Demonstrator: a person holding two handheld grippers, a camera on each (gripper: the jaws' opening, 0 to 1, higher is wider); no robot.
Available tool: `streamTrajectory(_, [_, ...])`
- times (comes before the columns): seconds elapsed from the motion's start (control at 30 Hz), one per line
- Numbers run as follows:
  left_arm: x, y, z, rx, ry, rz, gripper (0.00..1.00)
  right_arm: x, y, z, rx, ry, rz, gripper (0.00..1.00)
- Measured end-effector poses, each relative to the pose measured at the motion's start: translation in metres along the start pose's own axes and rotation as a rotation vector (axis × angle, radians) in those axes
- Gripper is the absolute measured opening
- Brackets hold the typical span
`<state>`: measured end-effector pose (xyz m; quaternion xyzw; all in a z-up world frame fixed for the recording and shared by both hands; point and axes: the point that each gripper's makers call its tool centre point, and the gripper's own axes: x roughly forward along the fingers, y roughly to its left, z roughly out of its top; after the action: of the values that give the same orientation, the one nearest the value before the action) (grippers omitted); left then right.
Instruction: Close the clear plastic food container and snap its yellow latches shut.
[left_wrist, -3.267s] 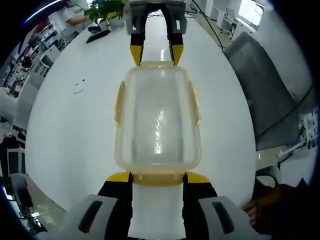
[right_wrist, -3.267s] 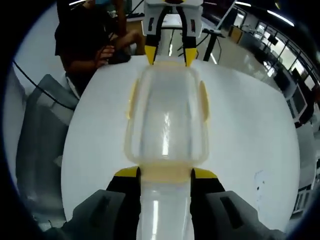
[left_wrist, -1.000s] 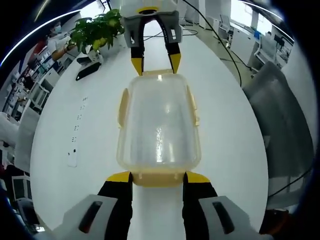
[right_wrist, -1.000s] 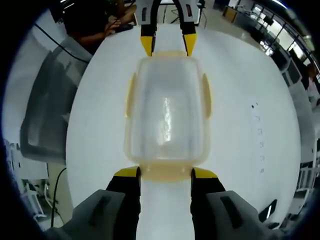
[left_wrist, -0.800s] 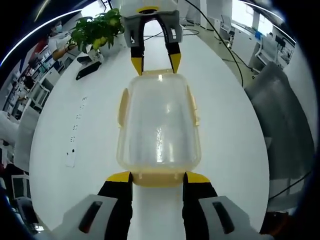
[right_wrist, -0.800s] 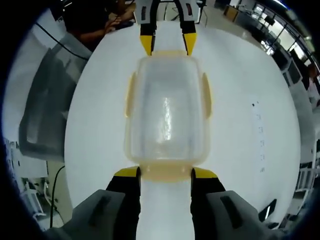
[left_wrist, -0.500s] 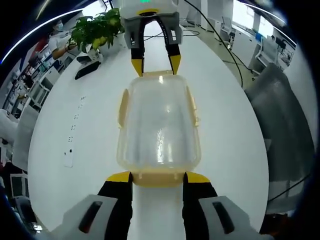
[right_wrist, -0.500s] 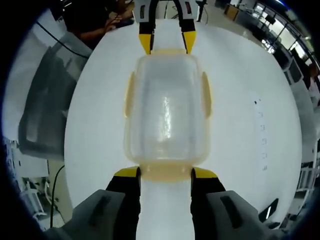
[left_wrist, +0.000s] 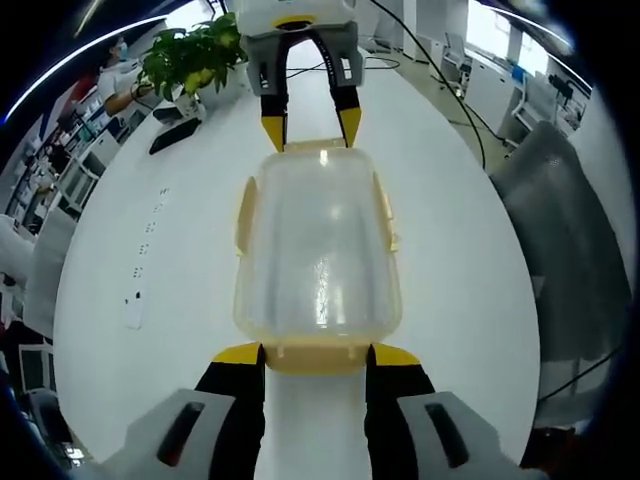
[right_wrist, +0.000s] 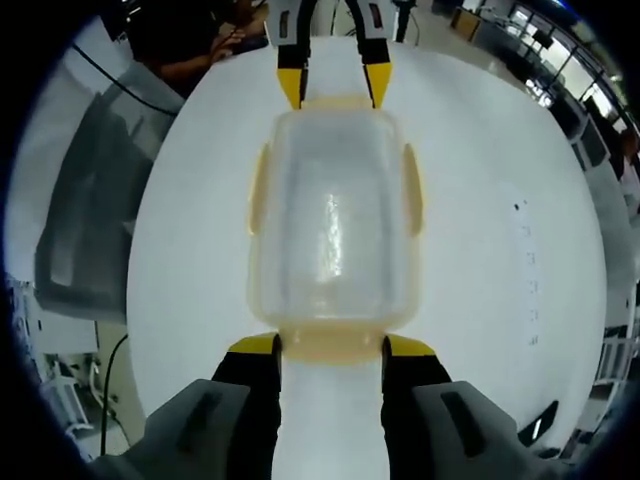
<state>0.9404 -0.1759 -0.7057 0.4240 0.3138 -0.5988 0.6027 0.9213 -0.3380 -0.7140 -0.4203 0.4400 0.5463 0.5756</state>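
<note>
Container (left_wrist: 318, 245), claws (left_wrist: 316, 356) (right_wrist: 331, 349) at both ends

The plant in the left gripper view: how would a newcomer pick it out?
Start at the white table and follow it past the clear container to the far edge, beyond the right gripper. The green leafy plant stands there, the one green thing.
</note>
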Motion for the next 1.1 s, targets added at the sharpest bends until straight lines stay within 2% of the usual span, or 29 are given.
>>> streamTrajectory(0.53, [0.007, -0.001, -0.001, 0.005, -0.005, -0.002, 0.33, 0.008, -0.002, -0.004, -0.003, 0.009, 0.002, 0.35])
streamTrajectory(1.1, [0.01, -0.004, -0.008, -0.005, -0.001, -0.008, 0.33, 0.012, -0.001, 0.001, -0.012, 0.012, 0.009, 0.36])
